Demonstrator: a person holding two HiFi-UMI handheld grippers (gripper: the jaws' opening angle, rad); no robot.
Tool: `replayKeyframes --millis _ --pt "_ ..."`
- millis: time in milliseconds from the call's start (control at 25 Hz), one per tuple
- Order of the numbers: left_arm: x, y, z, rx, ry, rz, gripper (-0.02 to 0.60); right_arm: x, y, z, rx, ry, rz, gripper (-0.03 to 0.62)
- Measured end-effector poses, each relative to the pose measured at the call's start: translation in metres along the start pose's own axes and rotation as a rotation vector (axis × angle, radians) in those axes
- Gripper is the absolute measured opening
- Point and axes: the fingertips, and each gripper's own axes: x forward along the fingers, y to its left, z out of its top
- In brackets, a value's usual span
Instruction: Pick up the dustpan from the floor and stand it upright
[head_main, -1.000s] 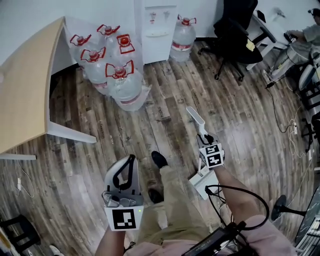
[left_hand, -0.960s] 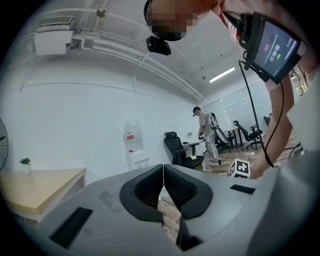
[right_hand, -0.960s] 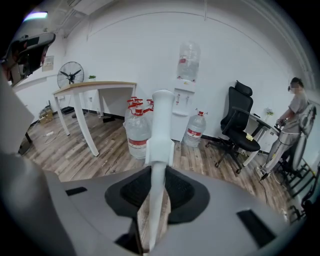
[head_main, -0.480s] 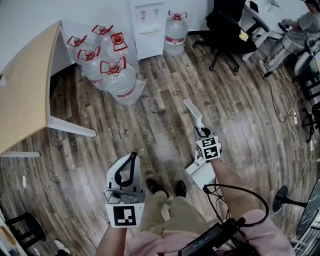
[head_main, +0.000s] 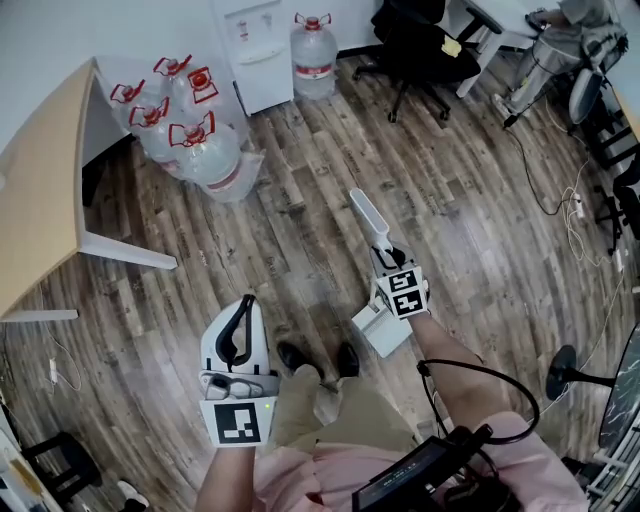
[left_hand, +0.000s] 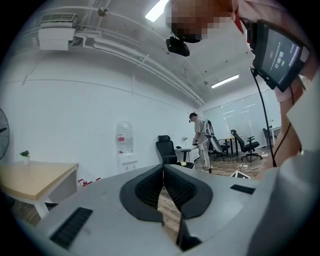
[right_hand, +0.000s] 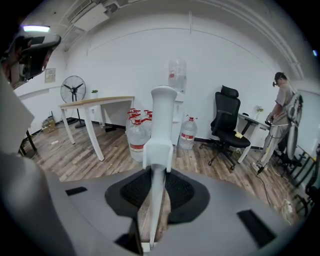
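Observation:
My right gripper (head_main: 388, 262) is shut on the white dustpan's handle (head_main: 366, 215), which sticks out ahead of it. The dustpan's scoop (head_main: 381, 330) hangs behind and below the marker cube, off the floor. In the right gripper view the handle (right_hand: 161, 130) rises upright between the black pads (right_hand: 180, 192). My left gripper (head_main: 240, 322) is held at waist height at the lower left, shut with nothing in it; its pads (left_hand: 150, 192) meet at the tips in the left gripper view.
Several water jugs (head_main: 195, 150) stand by a water dispenser (head_main: 250, 45) at the back left. A wooden table (head_main: 45, 200) is at the left. A black office chair (head_main: 415, 45) and a person (head_main: 575, 15) are at the back right. Cables (head_main: 575, 225) lie at the right.
The view has shifted so the jugs and table sit further left and up. The right gripper with the dustpan has moved slightly left and up. My feet now stand together.

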Motion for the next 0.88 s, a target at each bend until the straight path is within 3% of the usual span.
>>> replayKeyframes --millis 880 --pt "-0.026 -0.09 0.047 0.117 -0.006 -0.112 0.014 -0.124 -0.007 -0.068 0.068 -0.072 -0.065 0.089"
